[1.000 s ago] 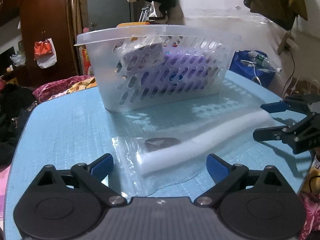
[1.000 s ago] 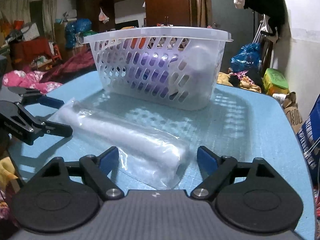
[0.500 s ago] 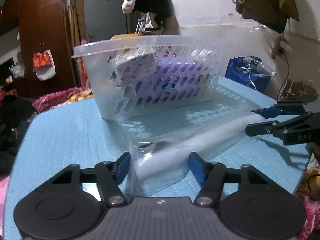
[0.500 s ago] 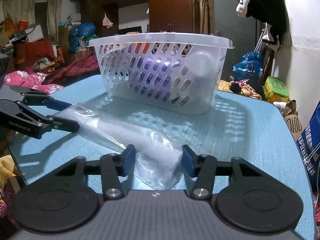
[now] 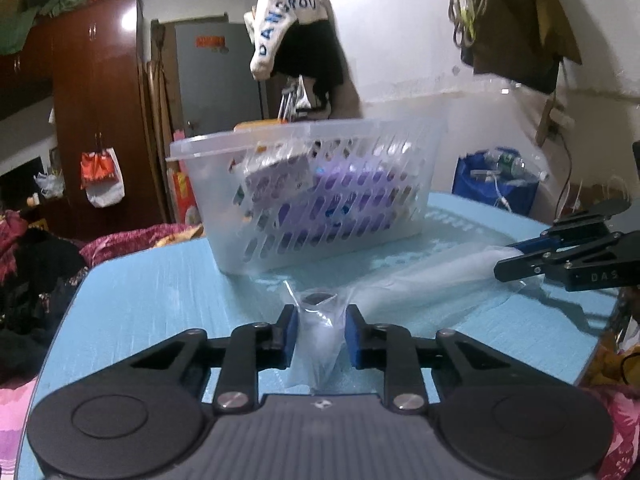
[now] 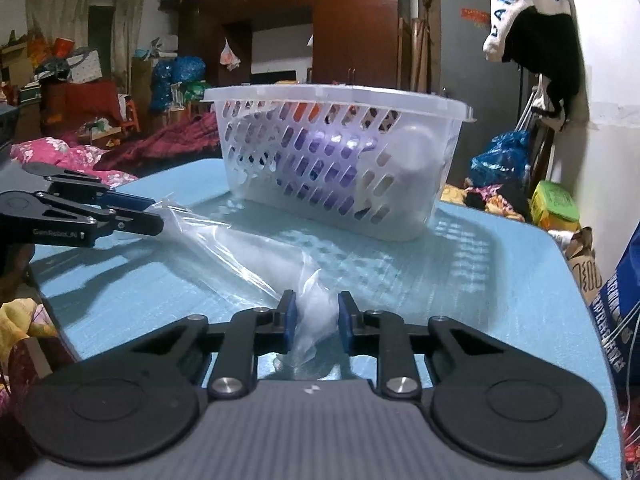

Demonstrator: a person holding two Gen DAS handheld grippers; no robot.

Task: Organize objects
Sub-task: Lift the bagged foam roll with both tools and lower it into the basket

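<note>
1. The left gripper (image 5: pixel 318 334) has gone from spread wide a second ago to nearly together. Its jaws are closing now, and its blue pads (image 5: pixel 291 336) pinch one end of the clear plastic bag (image 5: pixel 404 284).
2. The right gripper (image 6: pixel 316 326) has made the same change. Its jaws are closing too, and the bag's other end bunches up between its pads (image 6: pixel 289 326).
3. The bag lies on the blue table (image 5: pixel 152 292) in front of the white basket (image 6: pixel 336 160), close to the basket's near wall but not touching it. A long white roll (image 6: pixel 260 248) runs lengthwise inside the bag, and a small dark round thing (image 5: pixel 318 299) sits at the end by the left gripper.
4. Compared with a second ago, the bag's ends are crumpled and drawn up between the pads instead of lying flat. Its middle rests on the table in front of the basket.
5. I judge this as the grasp nearly finished: both ends are caught, so a two-handed lift over the basket's rim looks like the step to come.
6. The basket already holds purple and white items, so the long bag may need to go in lengthwise. The thin film could slip out of the pads.
</note>
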